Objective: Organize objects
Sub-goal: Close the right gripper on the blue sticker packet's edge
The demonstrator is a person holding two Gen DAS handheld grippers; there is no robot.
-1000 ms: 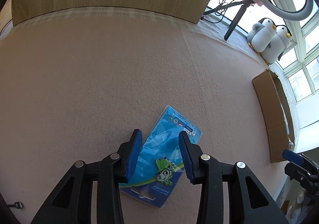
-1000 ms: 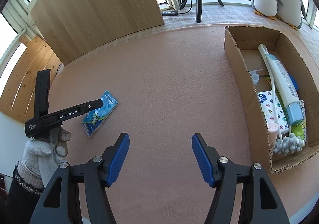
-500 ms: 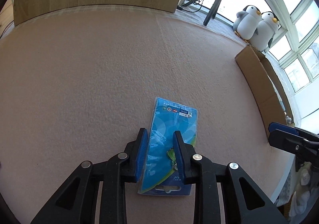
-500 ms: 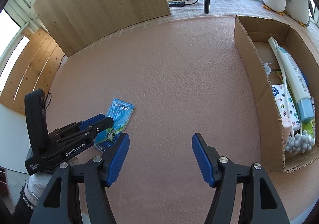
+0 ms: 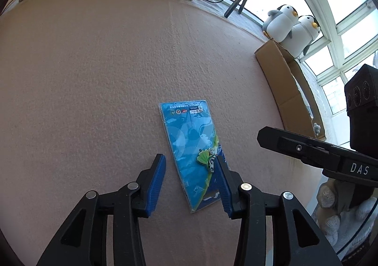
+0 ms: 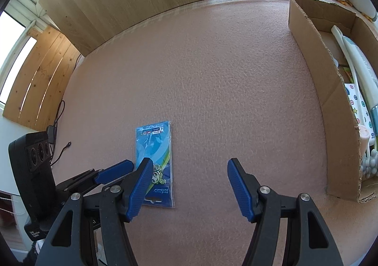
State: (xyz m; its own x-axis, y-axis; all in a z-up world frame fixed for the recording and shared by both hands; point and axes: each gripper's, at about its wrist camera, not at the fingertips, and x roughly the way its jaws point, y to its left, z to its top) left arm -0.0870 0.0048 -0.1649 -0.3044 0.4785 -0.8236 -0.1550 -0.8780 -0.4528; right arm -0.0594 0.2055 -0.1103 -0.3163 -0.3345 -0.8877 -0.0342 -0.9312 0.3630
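The blue packet (image 5: pixel 192 147) lies flat on the pink felt table (image 5: pixel 94 76), with a small green cartoon figure (image 5: pixel 208 160) on its near half. The left gripper (image 5: pixel 189 182) is low over the near end of the packet, and its blue fingers (image 5: pixel 156 183) stand apart, wider than the packet, one at each long side; the right finger covers the packet's edge, so I cannot tell if it touches. The right gripper (image 6: pixel 189 188) hangs just to the right of the packet (image 6: pixel 154 154) with its fingers wide and nothing between them. The cardboard box (image 6: pixel 328 105) stands at the right edge of the table, well apart from the packet, and holds a white tube (image 6: pixel 359 65) and other small things. Two toy penguins (image 5: pixel 290 27) sit behind the box
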